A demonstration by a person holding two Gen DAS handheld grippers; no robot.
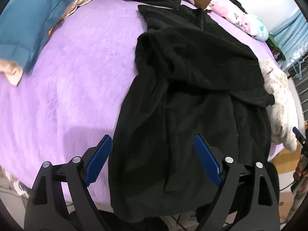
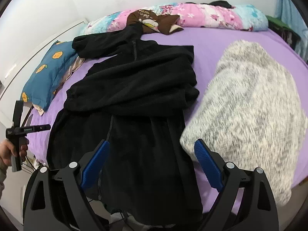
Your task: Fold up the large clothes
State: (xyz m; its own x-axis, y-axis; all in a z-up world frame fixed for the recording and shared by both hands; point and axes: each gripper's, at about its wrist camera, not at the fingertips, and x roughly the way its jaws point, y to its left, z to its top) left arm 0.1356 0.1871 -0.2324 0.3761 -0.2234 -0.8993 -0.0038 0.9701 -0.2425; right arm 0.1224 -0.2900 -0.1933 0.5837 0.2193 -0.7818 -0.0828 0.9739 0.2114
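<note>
The black garment (image 2: 130, 104) is spread on the purple bed (image 2: 207, 44), its long axis running away from both claws, its near hem draped over the bed edge. The left claw (image 1: 153, 161) and right claw (image 2: 152, 165) are held wide open, empty, directly above that hem.

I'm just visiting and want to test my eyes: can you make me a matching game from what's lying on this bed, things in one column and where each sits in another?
Things:
1. black garment
2. grey knit
3. blue pillow
4. floral quilt

Places, as the right camera sees them:
A. rolled along the bed's far edge
B. left edge of the bed
C. middle, hem hanging over the near edge
D. right of the black garment

Pairs: 1-C, 2-D, 3-B, 4-A
</note>
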